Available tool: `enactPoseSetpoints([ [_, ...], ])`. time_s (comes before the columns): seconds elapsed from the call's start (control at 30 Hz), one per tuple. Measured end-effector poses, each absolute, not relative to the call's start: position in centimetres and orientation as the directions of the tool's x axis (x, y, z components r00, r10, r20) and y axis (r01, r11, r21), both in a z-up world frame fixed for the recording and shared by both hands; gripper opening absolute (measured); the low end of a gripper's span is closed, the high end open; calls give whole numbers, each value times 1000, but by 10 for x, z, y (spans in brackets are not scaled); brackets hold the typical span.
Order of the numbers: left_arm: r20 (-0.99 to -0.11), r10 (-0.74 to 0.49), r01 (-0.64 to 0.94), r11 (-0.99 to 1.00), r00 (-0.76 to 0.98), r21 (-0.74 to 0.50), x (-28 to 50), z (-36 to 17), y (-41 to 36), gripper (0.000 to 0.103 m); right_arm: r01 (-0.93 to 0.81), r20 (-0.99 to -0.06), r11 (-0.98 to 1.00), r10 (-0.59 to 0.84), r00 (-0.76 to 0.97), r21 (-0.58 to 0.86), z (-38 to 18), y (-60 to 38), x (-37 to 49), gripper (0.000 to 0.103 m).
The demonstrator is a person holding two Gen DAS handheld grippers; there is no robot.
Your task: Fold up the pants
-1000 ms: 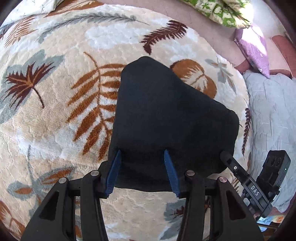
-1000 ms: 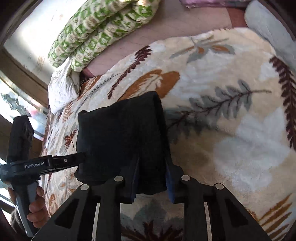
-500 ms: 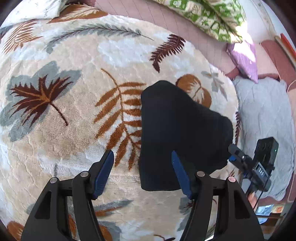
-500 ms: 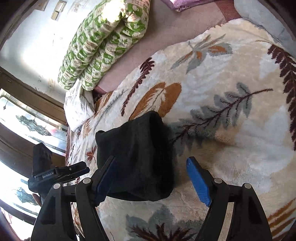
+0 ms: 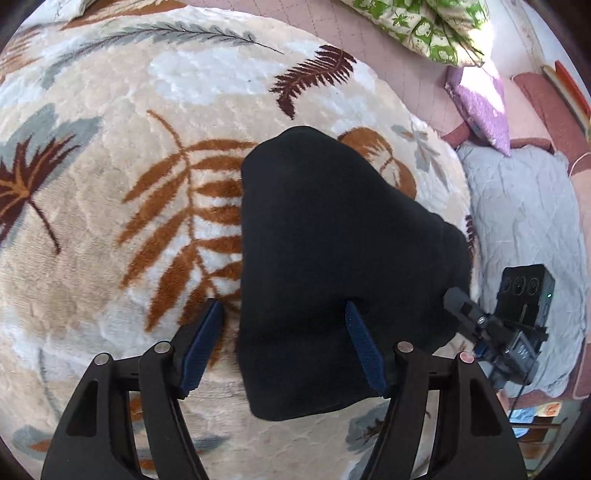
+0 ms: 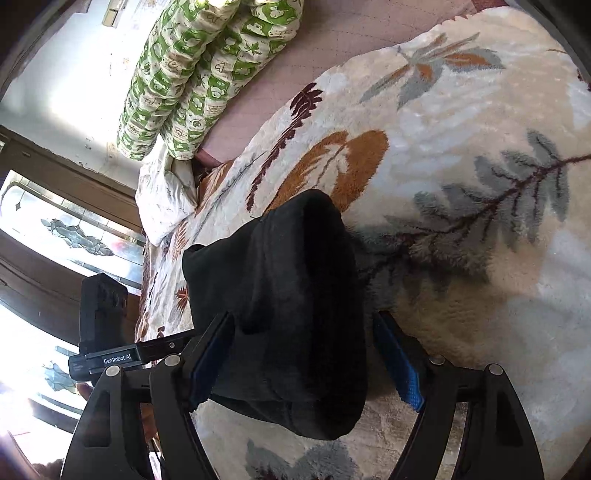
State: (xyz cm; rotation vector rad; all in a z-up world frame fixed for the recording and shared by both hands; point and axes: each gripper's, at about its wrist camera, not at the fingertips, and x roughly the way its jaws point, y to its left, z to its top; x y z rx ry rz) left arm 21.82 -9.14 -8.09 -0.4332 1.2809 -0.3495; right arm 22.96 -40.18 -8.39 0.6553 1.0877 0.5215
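As folded: black pants soft, lumpy | plush leaf-print blanket

The left gripper points steeply down, its jaws opening with nothing pressed between the pads. The right gripper tilts down too, jaws spread wide.

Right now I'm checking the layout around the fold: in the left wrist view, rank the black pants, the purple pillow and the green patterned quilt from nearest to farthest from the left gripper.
1. Black pants: lying between the left gripper's opening jaws, pads apart from the cloth.
2. Purple pillow: upper right, beyond the leaf-print blanket.
3. Green patterned quilt: top edge, farthest.
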Motion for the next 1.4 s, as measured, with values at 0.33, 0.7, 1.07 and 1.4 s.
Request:
enactPoseSetpoints([
  [0.33, -808, -494, 80, 864, 321, -497, 203, -62, -97, 22, -69, -637, 722, 648, 417, 689, -84, -401, 219, 37],
  [0.7, -819, -440, 79, 892, 368, -444, 165, -37, -70, 21, -32, -628, 715, 634, 452, 699, -64, -382, 178, 34],
  [1.07, -820, -335, 33, 932, 465, -362, 118, -8, 20, 21, -36, -602, 676, 679, 419, 736, -48, -301, 145, 34],
  [1.4, -850, -255, -51, 948, 461, -313, 93, -18, 105, 21, -78, -594, 649, 732, 333, 757, -45, -196, 133, 34],
])
